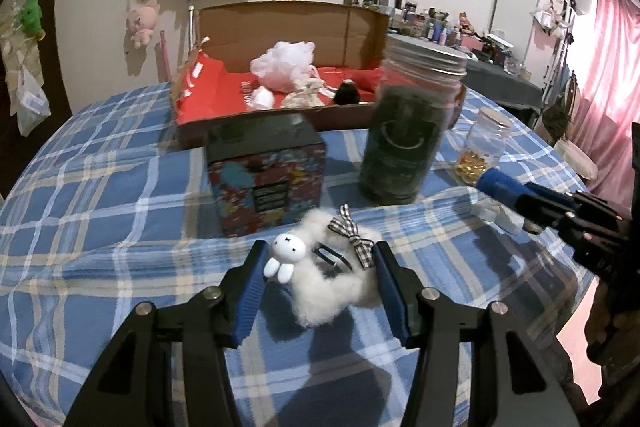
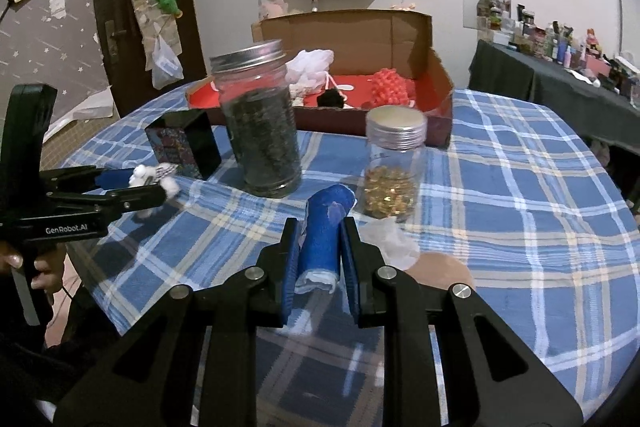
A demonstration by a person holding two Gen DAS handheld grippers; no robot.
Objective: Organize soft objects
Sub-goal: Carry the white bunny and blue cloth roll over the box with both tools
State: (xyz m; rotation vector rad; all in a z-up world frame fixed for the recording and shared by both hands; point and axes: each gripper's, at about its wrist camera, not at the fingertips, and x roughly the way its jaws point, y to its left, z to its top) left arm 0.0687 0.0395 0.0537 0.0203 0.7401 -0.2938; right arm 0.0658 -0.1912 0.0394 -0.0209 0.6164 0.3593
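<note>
Cardboard box [image 2: 436, 67] with red lining at the table's far side already holds a white mesh pouf [image 1: 282, 61], a coral knit ball [image 2: 390, 87] and smaller soft bits, so task looks partway. Two left: right gripper [image 2: 320, 247] is clamped on blue cloth roll [image 2: 324, 231]; left gripper [image 1: 318, 267] brackets fluffy white bunny hairpiece [image 1: 332, 279], contact unclear.

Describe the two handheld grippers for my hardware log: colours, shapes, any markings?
Both match: the left gripper and right gripper have matte black angular linkage arms with cut-out slots, silver round pivot pins, and flat fingers lined with ribbed blue pads. The right wrist view shows the left unit's black body with white "GenRobot.AI" lettering and an upright black handle. No sleeves visible.
</note>
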